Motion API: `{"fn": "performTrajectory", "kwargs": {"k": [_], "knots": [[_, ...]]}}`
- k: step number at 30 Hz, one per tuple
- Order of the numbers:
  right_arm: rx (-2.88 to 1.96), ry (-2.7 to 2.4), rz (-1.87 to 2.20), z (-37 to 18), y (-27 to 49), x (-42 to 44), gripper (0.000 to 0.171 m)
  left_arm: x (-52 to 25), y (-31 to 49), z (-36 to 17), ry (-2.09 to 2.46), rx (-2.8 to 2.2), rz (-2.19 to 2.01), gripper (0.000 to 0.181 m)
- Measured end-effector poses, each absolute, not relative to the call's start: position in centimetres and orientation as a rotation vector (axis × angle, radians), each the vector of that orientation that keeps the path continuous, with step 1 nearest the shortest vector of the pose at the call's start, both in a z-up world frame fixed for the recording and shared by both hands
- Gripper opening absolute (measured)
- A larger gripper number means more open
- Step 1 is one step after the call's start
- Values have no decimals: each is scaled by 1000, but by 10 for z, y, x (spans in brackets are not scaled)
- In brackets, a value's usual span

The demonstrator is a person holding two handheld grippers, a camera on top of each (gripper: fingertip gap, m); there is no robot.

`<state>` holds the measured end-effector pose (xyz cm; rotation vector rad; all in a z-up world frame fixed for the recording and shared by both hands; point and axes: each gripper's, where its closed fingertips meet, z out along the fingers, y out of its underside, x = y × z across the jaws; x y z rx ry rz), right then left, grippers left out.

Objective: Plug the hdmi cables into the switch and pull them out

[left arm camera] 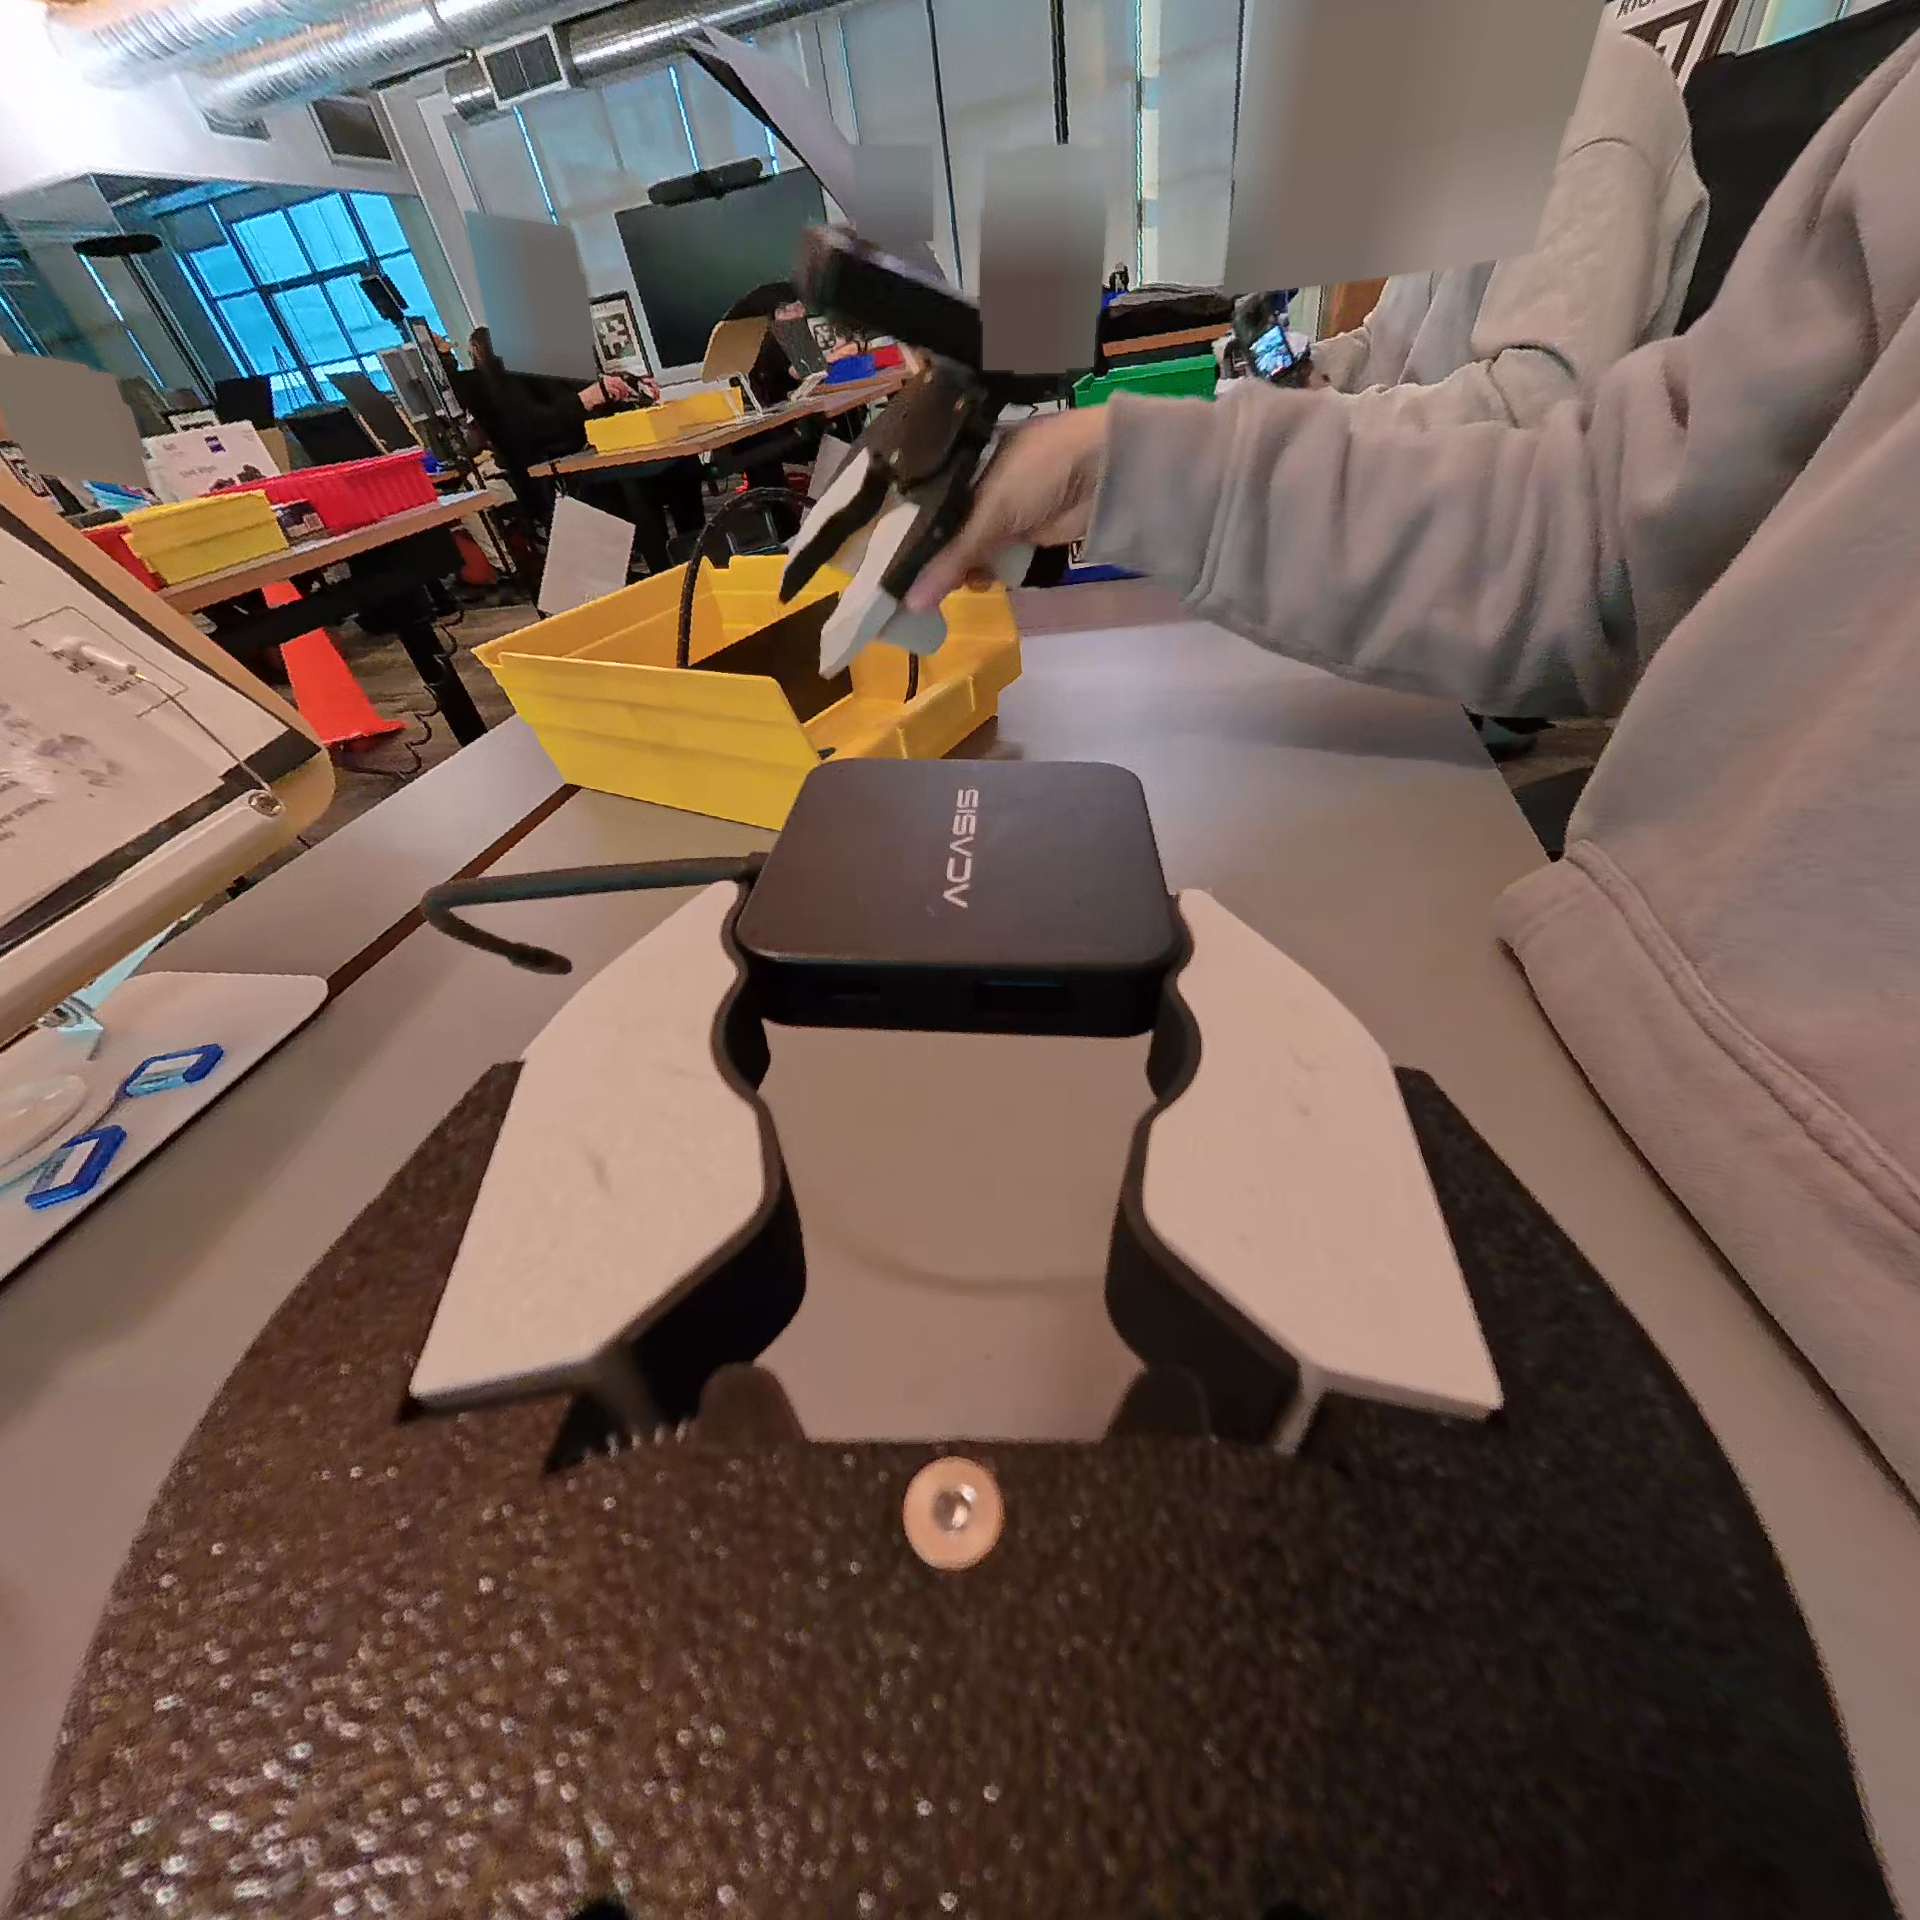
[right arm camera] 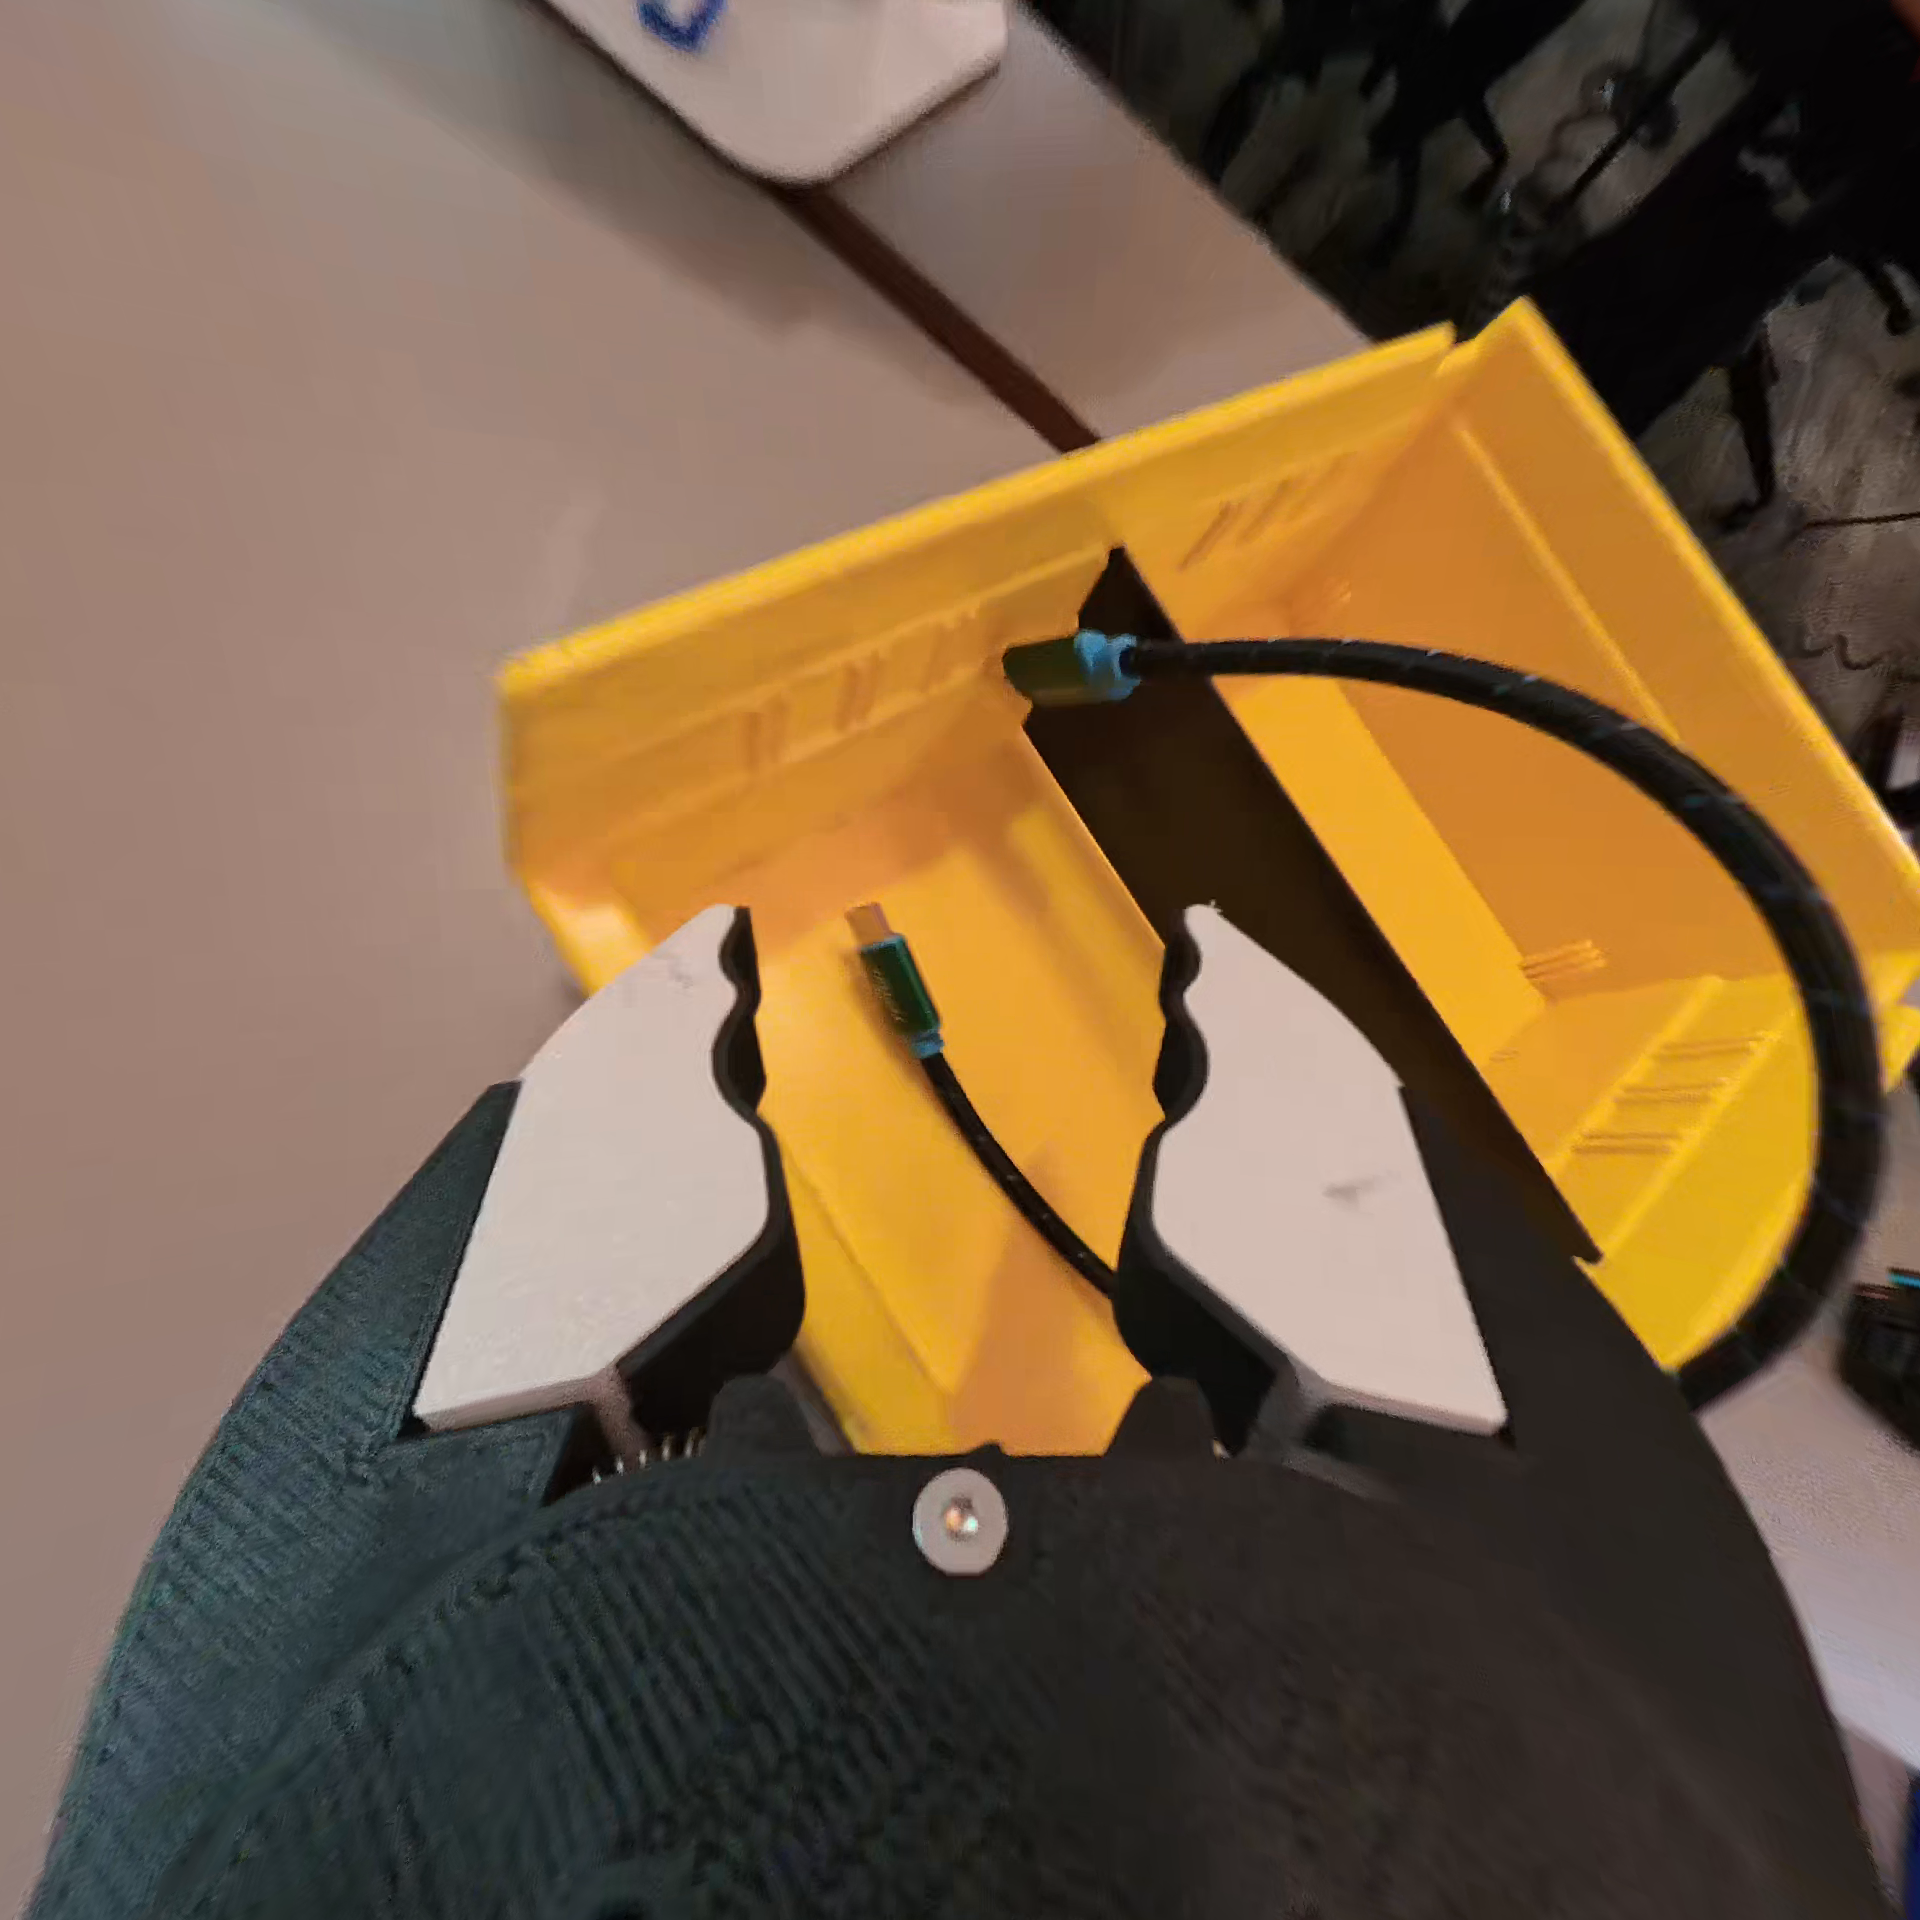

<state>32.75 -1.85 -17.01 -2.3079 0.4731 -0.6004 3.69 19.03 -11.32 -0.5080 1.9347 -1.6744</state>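
A black square switch (left arm camera: pixel 956 862) lies on the grey table (left arm camera: pixel 1299 790), its ports facing me and its own dark cable (left arm camera: pixel 582 883) trailing left. My left gripper (left arm camera: pixel 956 966) is shut on the switch's two sides at its near end. My right gripper (right arm camera: pixel 961 935) is open and empty, hovering over a yellow bin (right arm camera: pixel 790 623); it also shows in the left wrist view (left arm camera: pixel 862 603). In the bin, a green-tipped plug (right arm camera: pixel 891 977) on a black braided cable lies between the fingers, below them. A second green plug (right arm camera: pixel 1065 670) rests against the bin's black divider (right arm camera: pixel 1247 831).
The yellow bin (left arm camera: pixel 665 717) stands just behind the switch. A person's grey sleeve (left arm camera: pixel 1403 520) and body (left arm camera: pixel 1766 883) fill the right side. A paper stand (left arm camera: pixel 114 727) and a white board with blue cards (left arm camera: pixel 166 1070) sit at left. The table edge runs left.
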Motion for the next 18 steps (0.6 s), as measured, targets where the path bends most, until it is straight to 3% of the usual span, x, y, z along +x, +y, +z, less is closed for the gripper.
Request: {"fn": "performTrajectory", "kwargs": {"k": [1,4,8,10,12,15,18], "knots": [[-2259,497,-566,-159,-18,319,81,37,190,-114,1932,-506,-1671,72],[-2124,582,-245,-136,6,274,98,42,187,-110,1917,-454,-1614,72],[-1792,488,575,-105,86,151,96,52,166,-101,1894,-308,-1524,72],[-1725,432,946,-100,109,96,82,57,151,-98,1890,-241,-1501,72],[-1619,453,1131,-91,127,73,80,60,137,-100,1906,-182,-1474,72],[-1587,367,1212,-88,142,54,19,63,128,-106,1927,-139,-1394,72],[-1647,308,1192,-97,147,52,14,65,132,-113,1942,-148,-1314,72]]}}
